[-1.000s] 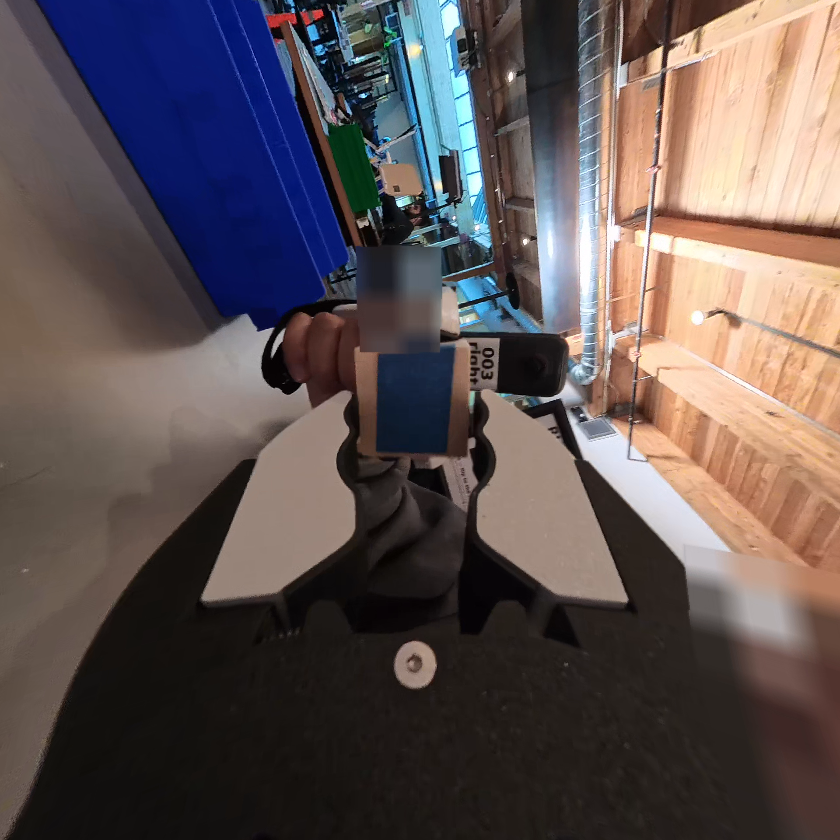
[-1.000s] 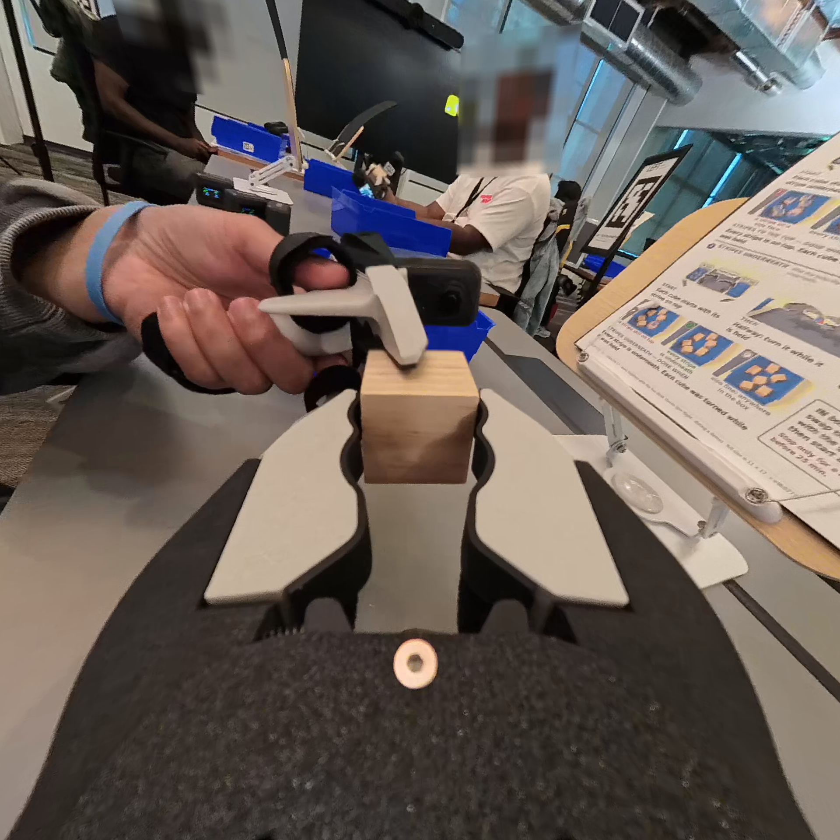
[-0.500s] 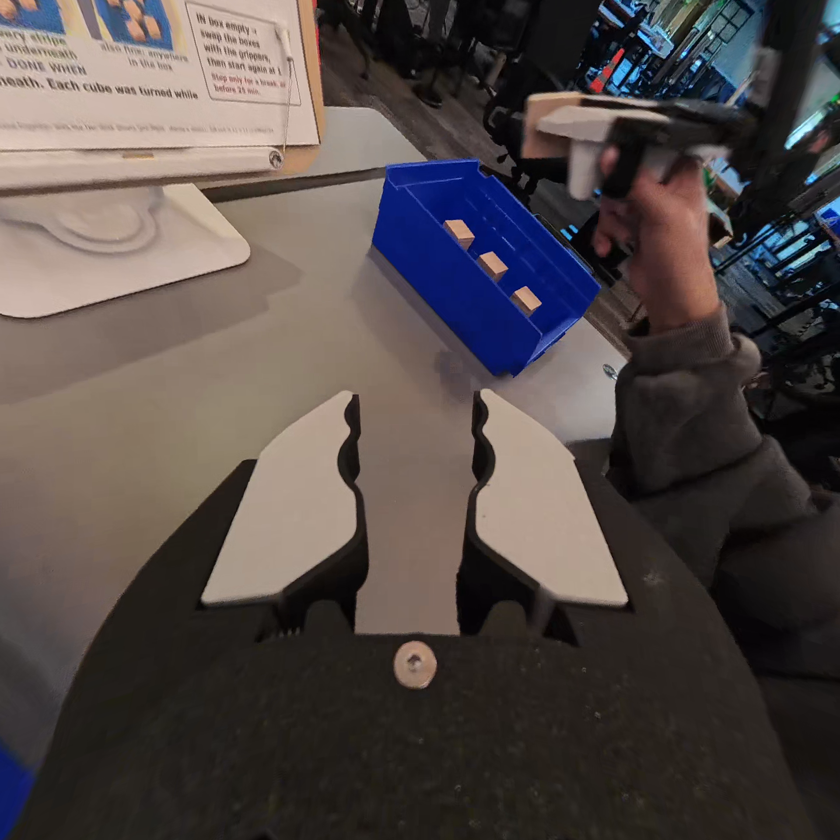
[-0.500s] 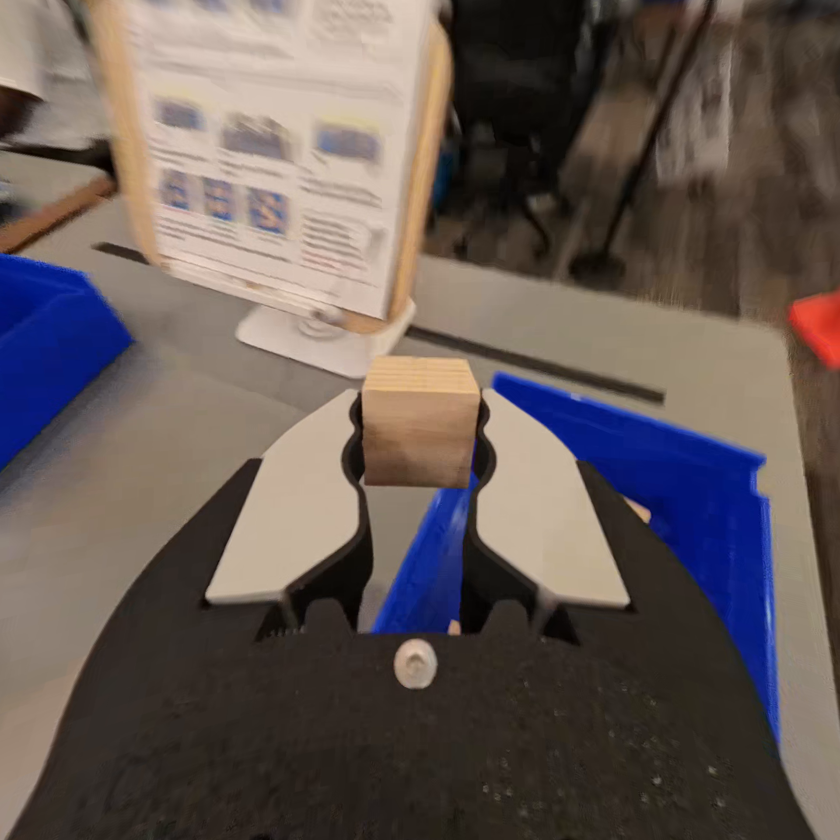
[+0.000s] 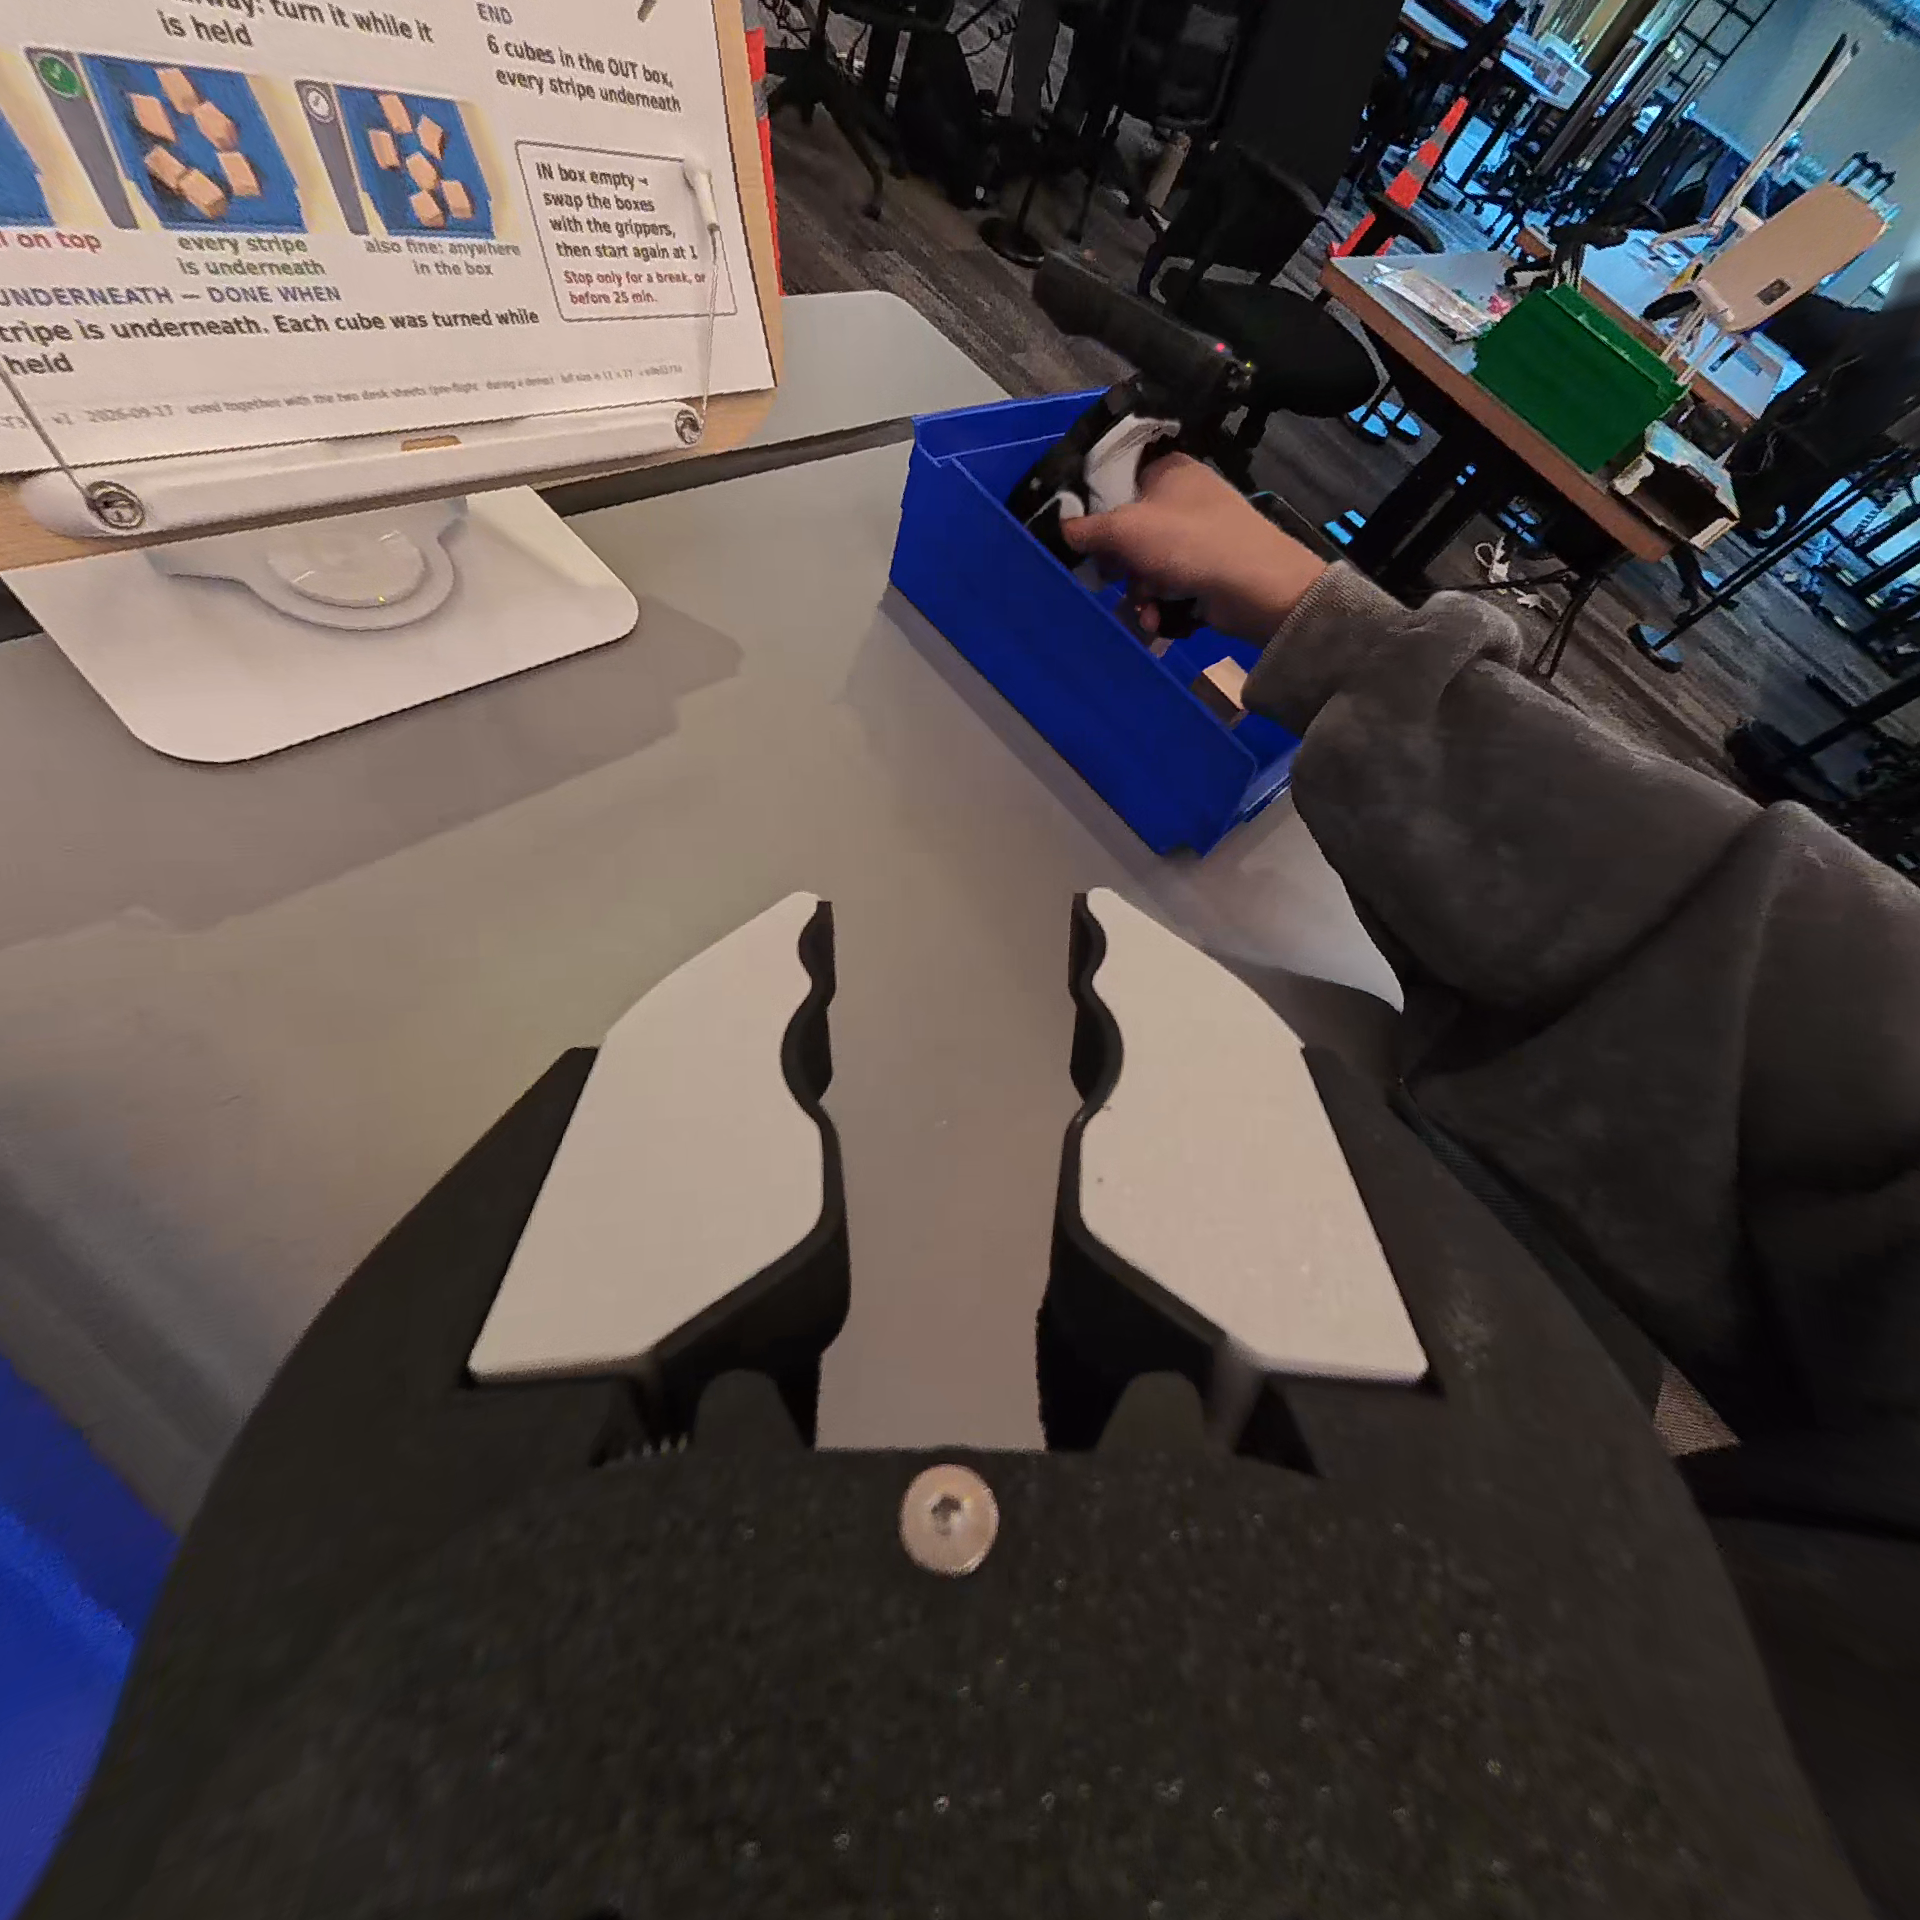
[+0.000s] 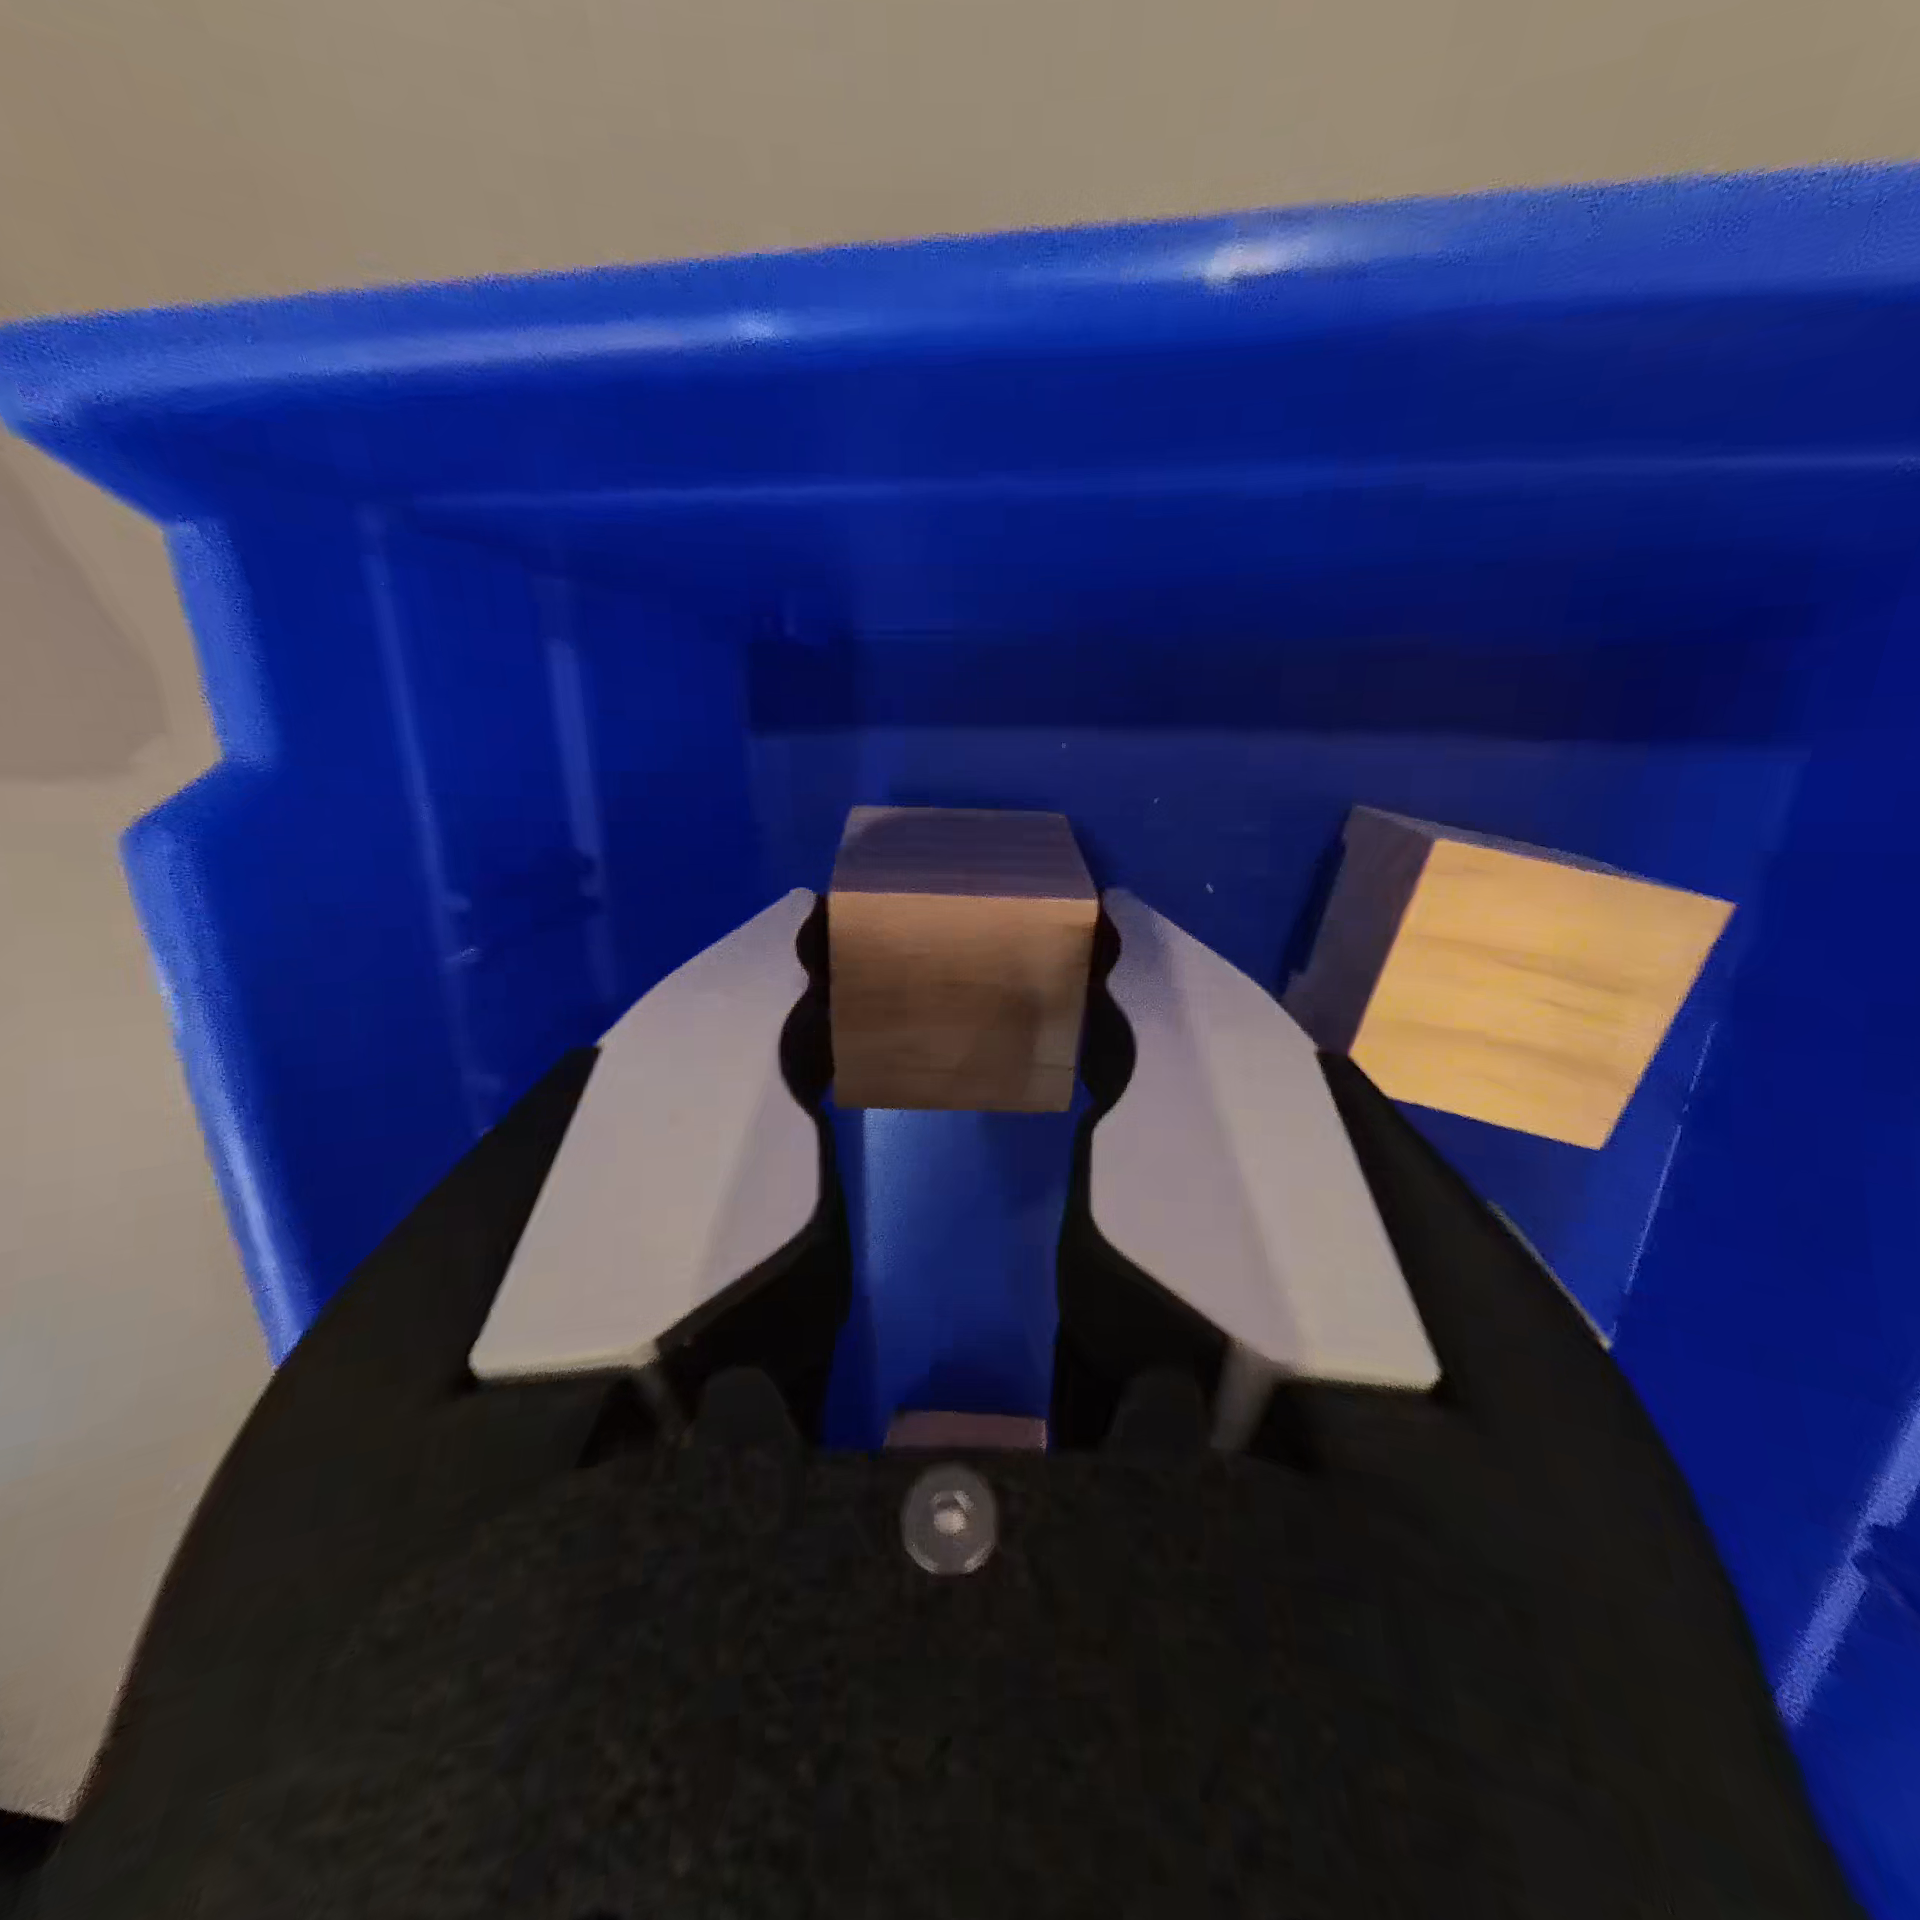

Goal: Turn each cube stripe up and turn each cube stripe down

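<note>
Right now my right gripper (image 6: 961,987) is down inside the blue bin (image 6: 1039,395), its two grey fingers (image 6: 675,1143) pinched against the sides of a wooden cube (image 6: 961,997). The faces of that cube I can see are plain wood; I cannot tell where its stripe lies. A second cube (image 6: 1527,987) sits just to the right of it on the bin floor, turned at an angle, showing bare wood on top. A sliver of a third cube (image 6: 966,1431) peeks out low between the fingers, near the gripper body.

From the left wrist view, my left gripper (image 5: 951,935) hangs over the grey table (image 5: 520,883) with its fingers apart and nothing between them. Farther off, the same bin (image 5: 1060,665) stands near the table's right edge, with my right hand (image 5: 1184,540) reaching into it. A white stand carrying an instruction sheet (image 5: 364,208) sits at the back left, well apart from the bin.
</note>
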A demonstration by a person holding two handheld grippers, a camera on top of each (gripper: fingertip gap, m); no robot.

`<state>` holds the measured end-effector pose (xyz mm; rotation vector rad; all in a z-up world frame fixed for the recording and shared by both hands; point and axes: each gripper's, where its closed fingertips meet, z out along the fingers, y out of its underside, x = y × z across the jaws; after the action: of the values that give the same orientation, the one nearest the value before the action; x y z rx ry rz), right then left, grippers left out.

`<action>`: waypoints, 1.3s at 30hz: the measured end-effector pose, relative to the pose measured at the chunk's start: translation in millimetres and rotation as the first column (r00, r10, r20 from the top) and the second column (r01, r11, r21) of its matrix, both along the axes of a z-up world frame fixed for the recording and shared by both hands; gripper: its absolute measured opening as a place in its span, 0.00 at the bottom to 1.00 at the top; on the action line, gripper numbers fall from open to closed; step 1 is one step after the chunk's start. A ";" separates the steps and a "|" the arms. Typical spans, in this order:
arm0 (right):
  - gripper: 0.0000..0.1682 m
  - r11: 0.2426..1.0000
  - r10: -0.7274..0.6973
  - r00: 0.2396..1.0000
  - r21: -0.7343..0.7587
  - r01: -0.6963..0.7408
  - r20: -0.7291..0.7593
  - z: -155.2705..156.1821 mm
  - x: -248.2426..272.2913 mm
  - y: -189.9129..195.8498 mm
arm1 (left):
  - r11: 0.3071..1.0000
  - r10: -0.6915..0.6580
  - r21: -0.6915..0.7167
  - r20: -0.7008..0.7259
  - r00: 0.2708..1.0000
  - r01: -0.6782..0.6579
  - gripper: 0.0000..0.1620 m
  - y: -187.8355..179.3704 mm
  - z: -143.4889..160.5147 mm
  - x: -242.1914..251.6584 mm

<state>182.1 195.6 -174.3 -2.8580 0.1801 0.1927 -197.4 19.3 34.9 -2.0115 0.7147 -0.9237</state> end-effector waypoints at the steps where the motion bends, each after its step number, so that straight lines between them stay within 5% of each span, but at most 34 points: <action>1: 0.28 1.000 0.003 1.000 -0.005 -0.003 0.029 -2.3 1.5 0.8 | 1.000 0.001 0.000 -0.001 1.000 -0.001 0.26 0.1 0.3 -0.9; 6: 0.29 0.999 0.029 0.995 0.017 -0.031 0.095 -5.4 0.4 6.8 | 1.000 0.000 -0.003 -0.009 1.000 0.000 0.26 -0.1 -1.1 -2.3; 8: 0.45 0.999 0.030 0.995 0.035 -0.034 0.098 -1.4 1.8 8.5 | 1.000 -0.003 -0.007 -0.019 1.000 0.003 0.26 -0.4 -3.2 -2.1; 13: 0.45 0.939 0.043 0.996 0.338 -0.065 0.072 88.3 0.6 11.4 | 1.000 0.000 -0.018 -0.038 0.999 -0.001 0.27 1.4 -8.5 -4.4; 15: 0.45 0.807 0.134 0.991 0.581 -0.105 -0.007 153.0 -28.2 -1.1 | 1.000 0.007 -0.024 -0.039 0.999 -0.008 0.27 3.3 -10.2 -5.0; 17: 0.41 0.567 0.316 0.947 0.813 -0.136 -0.061 216.0 -74.8 -35.3 | 0.999 0.007 -0.032 -0.045 0.999 -0.009 0.27 4.5 -12.7 -5.0; 20: 0.38 0.261 0.541 0.836 0.963 -0.065 -0.090 259.3 -141.3 -110.7 | 0.999 0.015 -0.036 -0.058 0.998 -0.017 0.27 6.2 -15.8 -6.2; 26: 0.32 0.093 0.725 0.683 0.995 0.024 -0.084 188.9 -241.6 -206.8 | 0.998 0.048 -0.022 -0.129 0.991 -0.051 0.27 11.8 -20.0 -26.9; 33: 0.30 0.093 0.762 0.646 0.981 -0.169 0.039 121.1 -284.8 -215.4 | 0.950 0.294 -0.043 -0.217 0.931 -0.310 0.31 47.5 -37.4 -110.6; 39: 0.29 0.084 0.776 0.628 0.976 -0.199 0.061 114.0 -288.6 -217.3 | 0.810 0.515 -0.051 -0.416 0.750 -0.584 0.33 101.6 -77.6 -192.5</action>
<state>-106.5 -21.7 -60.3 -1.4003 -0.7087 0.8626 -389.9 120.8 -42.7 -2.4045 0.1900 -0.2401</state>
